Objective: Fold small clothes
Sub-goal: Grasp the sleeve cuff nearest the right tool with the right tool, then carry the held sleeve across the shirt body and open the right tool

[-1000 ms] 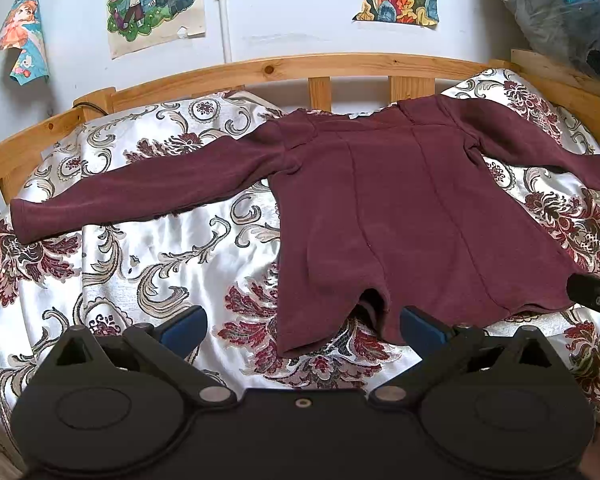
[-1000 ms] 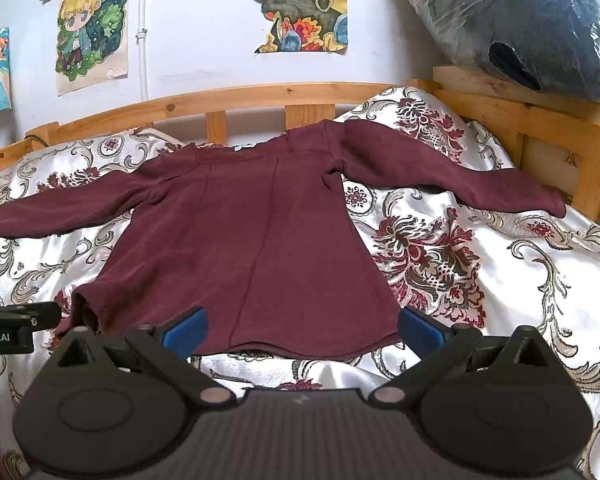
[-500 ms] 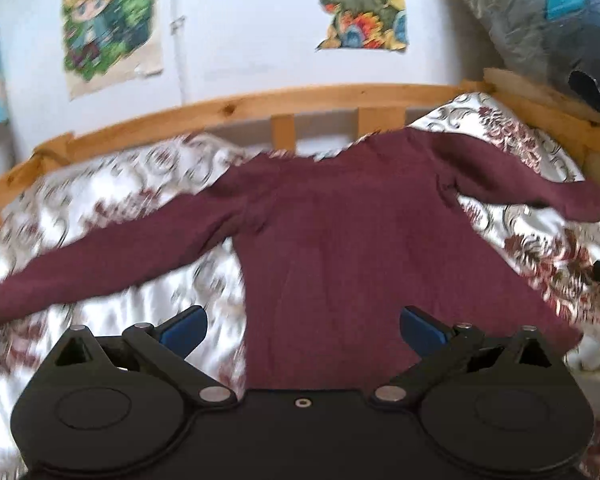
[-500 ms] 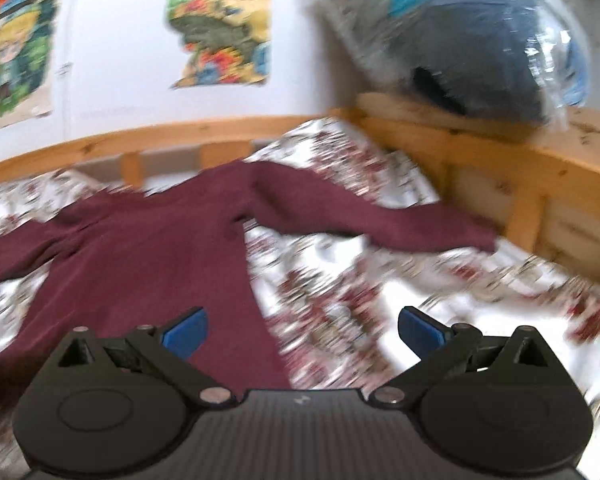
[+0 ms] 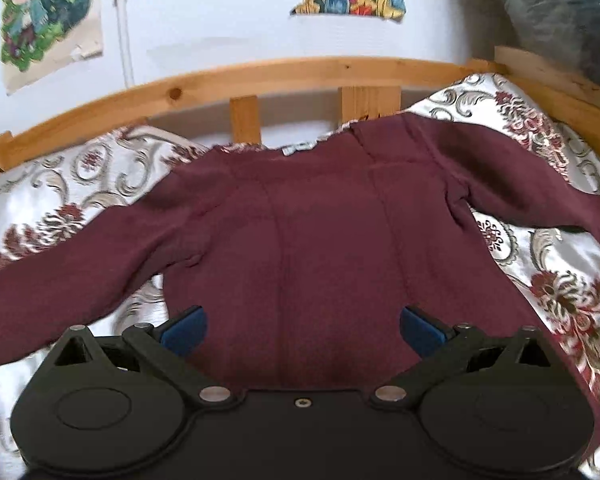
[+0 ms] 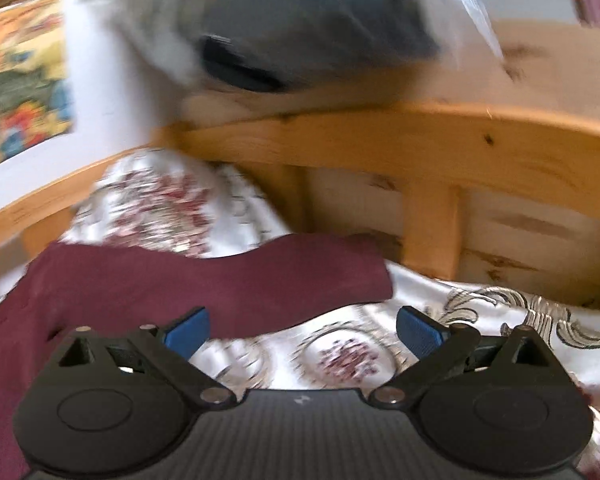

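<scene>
A dark maroon long-sleeved top (image 5: pixel 324 240) lies flat on the bed with both sleeves spread out. My left gripper (image 5: pixel 303 328) is open and empty, hovering over the lower middle of the top's body. In the right wrist view, which is blurred, the top's right sleeve (image 6: pixel 236 280) ends in a cuff near the bed rail. My right gripper (image 6: pixel 303 330) is open and empty, just in front of that sleeve, its left blue pad over the sleeve's near edge.
The bed has a white floral cover (image 5: pixel 80 184) and a wooden rail (image 5: pixel 284 74) along the back and right side (image 6: pixel 420 144). A plastic-wrapped dark bundle (image 6: pixel 300 24) sits on the right rail. Posters (image 5: pixel 48 20) hang on the white wall.
My left gripper moved forward over the top's body from its hem. My right gripper swung right, from facing the top's body to facing the right sleeve's cuff and the side rail.
</scene>
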